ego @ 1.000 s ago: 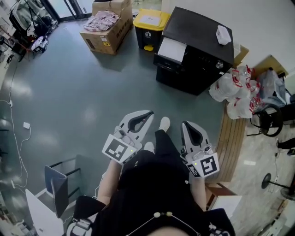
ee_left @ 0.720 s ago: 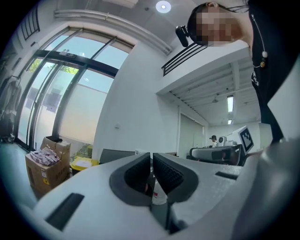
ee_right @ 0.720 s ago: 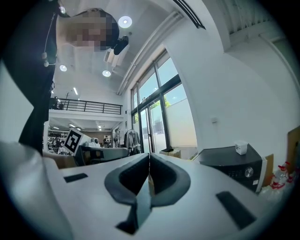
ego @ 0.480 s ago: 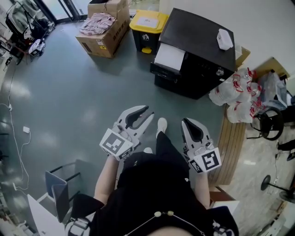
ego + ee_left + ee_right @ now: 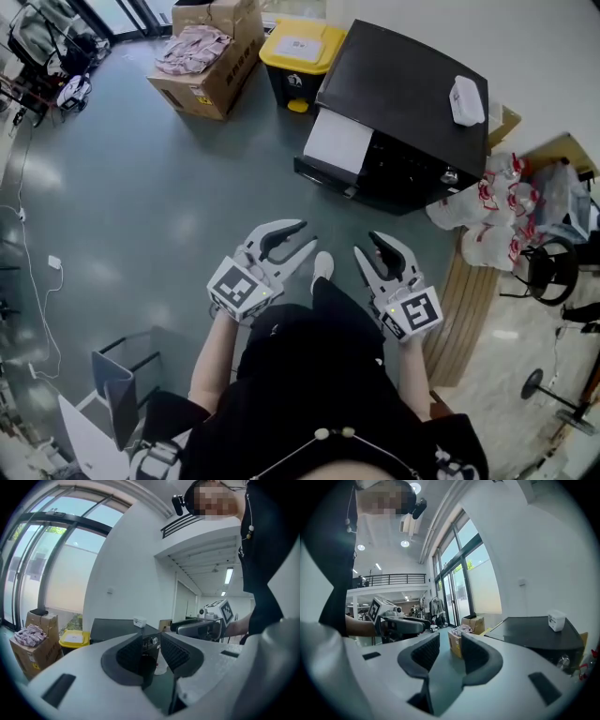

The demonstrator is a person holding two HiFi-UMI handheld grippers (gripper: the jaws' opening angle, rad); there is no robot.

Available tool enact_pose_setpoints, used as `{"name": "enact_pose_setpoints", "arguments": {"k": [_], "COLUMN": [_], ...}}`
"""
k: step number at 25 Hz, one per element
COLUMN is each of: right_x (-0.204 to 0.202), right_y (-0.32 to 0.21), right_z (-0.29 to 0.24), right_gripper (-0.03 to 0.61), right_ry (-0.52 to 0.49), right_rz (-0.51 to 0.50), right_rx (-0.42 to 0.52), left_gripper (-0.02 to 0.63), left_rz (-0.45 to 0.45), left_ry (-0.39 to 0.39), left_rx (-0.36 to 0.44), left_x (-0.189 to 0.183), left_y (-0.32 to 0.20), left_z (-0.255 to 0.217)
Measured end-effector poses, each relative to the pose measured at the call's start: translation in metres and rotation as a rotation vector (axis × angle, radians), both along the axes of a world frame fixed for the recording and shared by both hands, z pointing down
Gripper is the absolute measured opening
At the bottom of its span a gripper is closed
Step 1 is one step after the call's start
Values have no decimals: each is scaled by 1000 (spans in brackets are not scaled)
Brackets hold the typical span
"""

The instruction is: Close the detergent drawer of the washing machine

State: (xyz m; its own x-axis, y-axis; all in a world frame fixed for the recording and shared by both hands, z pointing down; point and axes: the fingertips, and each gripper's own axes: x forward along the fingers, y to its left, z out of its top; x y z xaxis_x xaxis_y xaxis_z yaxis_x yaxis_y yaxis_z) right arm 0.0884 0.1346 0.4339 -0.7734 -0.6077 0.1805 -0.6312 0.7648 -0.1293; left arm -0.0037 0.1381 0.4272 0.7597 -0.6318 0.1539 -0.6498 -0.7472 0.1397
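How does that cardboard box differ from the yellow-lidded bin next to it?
The cardboard box is brown, with pinkish cloth heaped on top; the bin is black with a closed yellow lid. The bin stands right beside the black washing machine; the cardboard box stands further off. Both stand on the grey floor.

Black top [image 5: 319, 375], grey left gripper [image 5: 306, 233]
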Motion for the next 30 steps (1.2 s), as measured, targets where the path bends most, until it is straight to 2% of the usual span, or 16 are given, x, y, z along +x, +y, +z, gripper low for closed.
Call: {"name": "enact_pose_setpoints", "arguments": {"k": [2,5,8,14,21,30], "right_x": [3,5,4,-9,-22,-18], "right_y": [-21,-48,-72,-102,-129,-148], "right_z": [12,32,49,95,148,201], "right_gripper": [141,145,144,168,185,155], "right_ry": [30,90,143,304,455,537], "right_rz": [-20,-75,-136,-230,-258,-216], "right_rx": [-14,-42,-66,-135,-210,-330], "left_gripper": [107,107,106,107,114,114], "left_rz": [-5,-65,-96,68,155,194], "left_ry": [-62,-163,-214,-367,-529,-614], "left_rx": [-5,20,15,-63,-129,-209], "left_x": [3,-3,-10,-4,-22,-57], "left_y": [-21,-55,-89,-119,-148,-185], "left_z": [13,30,45,100,160,208]}}
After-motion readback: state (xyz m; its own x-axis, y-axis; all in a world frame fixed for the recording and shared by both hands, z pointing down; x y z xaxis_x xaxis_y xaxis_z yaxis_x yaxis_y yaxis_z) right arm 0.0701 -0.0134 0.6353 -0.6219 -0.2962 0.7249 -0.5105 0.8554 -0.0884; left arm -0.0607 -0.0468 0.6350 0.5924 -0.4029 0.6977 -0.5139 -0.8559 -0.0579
